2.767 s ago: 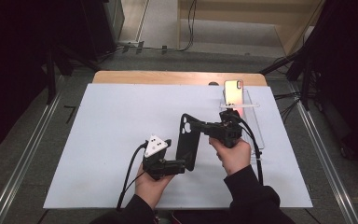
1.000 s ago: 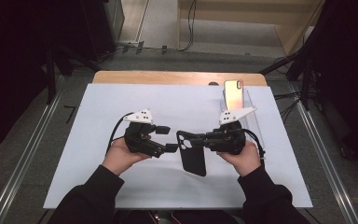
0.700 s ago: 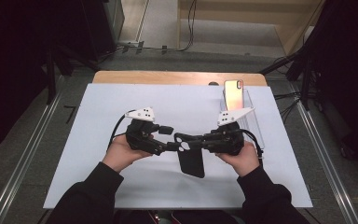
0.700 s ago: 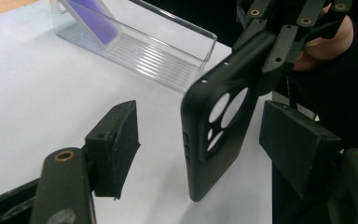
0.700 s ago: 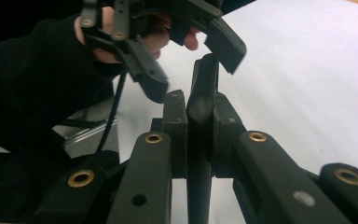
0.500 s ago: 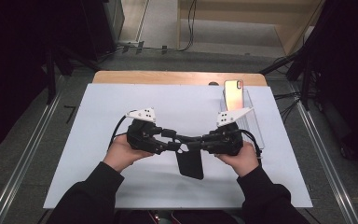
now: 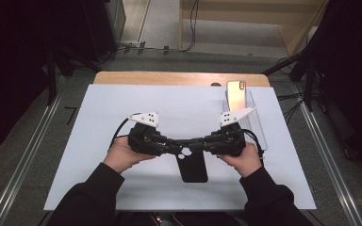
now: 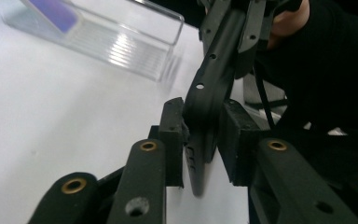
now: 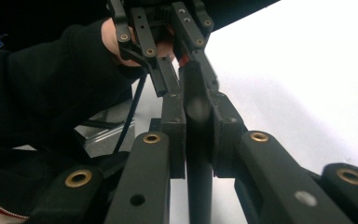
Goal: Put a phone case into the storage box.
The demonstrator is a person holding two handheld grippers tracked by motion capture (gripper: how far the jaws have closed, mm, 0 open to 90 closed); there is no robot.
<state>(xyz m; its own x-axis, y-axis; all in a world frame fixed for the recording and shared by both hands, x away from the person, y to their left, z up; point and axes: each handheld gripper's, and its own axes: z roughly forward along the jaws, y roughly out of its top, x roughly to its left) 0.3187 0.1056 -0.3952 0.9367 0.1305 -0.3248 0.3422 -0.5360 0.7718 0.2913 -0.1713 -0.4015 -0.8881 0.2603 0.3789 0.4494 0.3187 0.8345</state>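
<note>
Left gripper: held in the person's left hand, pointing toward the middle of the table; its jaws stand either side of the top edge of the black phone case, the pads close on it, though in the left gripper view a sliver of gap shows beside one pad
Right gripper: held in the right hand, pointing inward to meet the other gripper; its jaws are closed on the same top edge of the case, pads pressed to both faces in the right gripper view
Phone case: black, thin, camera cut-out near its top; it hangs between the two grippers above the white mat, its lower part sloping toward the person
Case in left gripper view: seen edge-on, rising tilted from between the pads, small holes along its side
Phone: propped upright in a clear stand at the far right of the mat, well apart from the grippers
Table: a wooden edge shows beyond the mat
</note>
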